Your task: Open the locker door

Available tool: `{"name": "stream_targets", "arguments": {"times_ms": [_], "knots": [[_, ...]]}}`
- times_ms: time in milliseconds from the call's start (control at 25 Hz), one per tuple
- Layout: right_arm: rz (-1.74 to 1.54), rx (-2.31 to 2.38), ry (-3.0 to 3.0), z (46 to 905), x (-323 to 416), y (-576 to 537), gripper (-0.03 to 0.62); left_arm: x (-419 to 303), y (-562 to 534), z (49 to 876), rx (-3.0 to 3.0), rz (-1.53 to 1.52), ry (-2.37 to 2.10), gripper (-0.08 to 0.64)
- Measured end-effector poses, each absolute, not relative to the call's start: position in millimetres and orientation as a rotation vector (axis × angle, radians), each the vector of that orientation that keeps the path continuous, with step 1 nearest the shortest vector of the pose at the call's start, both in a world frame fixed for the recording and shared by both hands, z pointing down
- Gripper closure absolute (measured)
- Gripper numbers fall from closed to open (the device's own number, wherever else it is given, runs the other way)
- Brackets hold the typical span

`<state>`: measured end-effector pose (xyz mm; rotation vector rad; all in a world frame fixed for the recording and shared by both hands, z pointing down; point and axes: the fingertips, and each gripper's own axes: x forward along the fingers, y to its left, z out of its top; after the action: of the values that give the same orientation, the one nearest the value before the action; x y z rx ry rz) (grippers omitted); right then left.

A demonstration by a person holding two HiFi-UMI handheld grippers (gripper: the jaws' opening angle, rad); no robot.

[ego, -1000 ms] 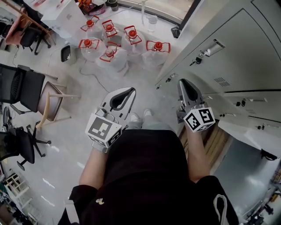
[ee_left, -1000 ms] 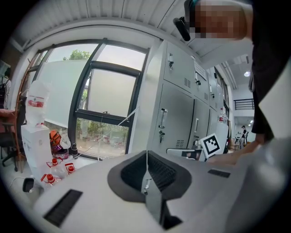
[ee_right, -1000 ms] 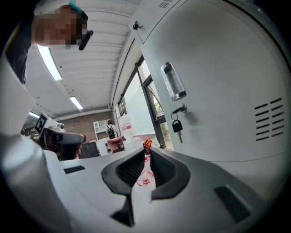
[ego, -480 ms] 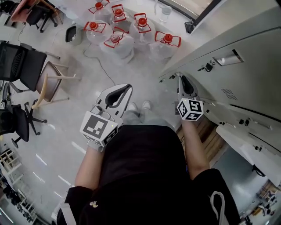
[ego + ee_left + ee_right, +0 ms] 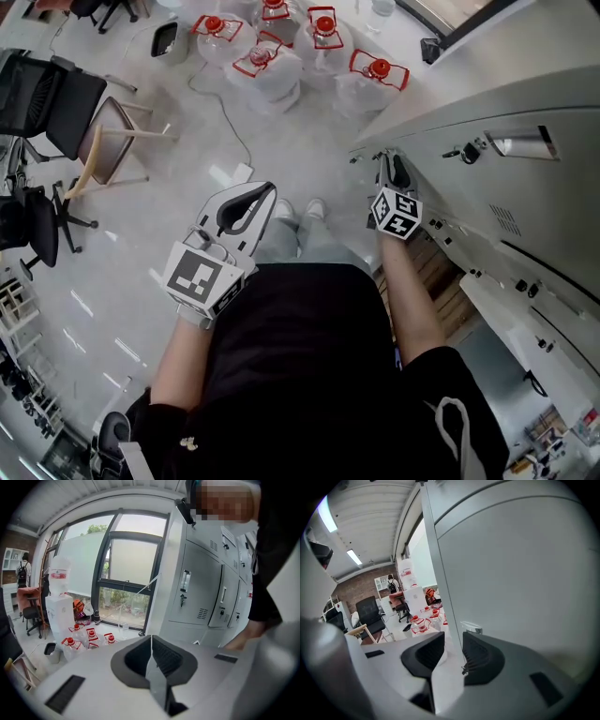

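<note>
Your right claw (image 5: 392, 165) is low against the locker bank (image 5: 525, 103), at the end of the bank nearest the water jugs (image 5: 272, 66). In the right gripper view its jaws stand spread (image 5: 452, 641) and have just been opening. The pads press on nothing. The locker door (image 5: 511, 573) fills the picture just beyond them, and the vertical edge at that end of the bank runs down into the gap between the jaws. A small metal pull (image 5: 471, 628) on the door sits just above the tip of the right-hand pad. You cannot tell whether that pad touches it.

Your left claw (image 5: 264, 192) hangs well away from the locker bank, out over the open floor (image 5: 309, 150) in front of your shoes. In the left gripper view its jaws are pressed together (image 5: 151, 641) with nothing between them. Past them the bank's upper doors (image 5: 201, 588) show closed, each with its handle.

The jugs with red caps cluster on the floor beyond the end of the locker bank. Black office chairs (image 5: 52, 94) stand farther off from it.
</note>
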<state>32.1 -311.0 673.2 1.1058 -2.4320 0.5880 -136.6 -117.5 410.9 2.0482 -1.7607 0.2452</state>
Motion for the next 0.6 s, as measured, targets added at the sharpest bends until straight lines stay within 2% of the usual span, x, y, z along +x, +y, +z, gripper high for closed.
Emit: {"name": "stream_targets", "arguments": {"times_ms": [200, 600], "knots": [[0.616, 1.152, -2.393, 701.1, 27.5, -322.4, 0.431, -136.0, -108.5, 416.2, 1.982, 0.269, -1.773, 0.534], [0.597, 1.264, -2.366, 718.5, 20.0, -332.0, 0.428, -136.7, -89.1, 415.7, 1.95, 0.284, -1.805, 0.535]]}}
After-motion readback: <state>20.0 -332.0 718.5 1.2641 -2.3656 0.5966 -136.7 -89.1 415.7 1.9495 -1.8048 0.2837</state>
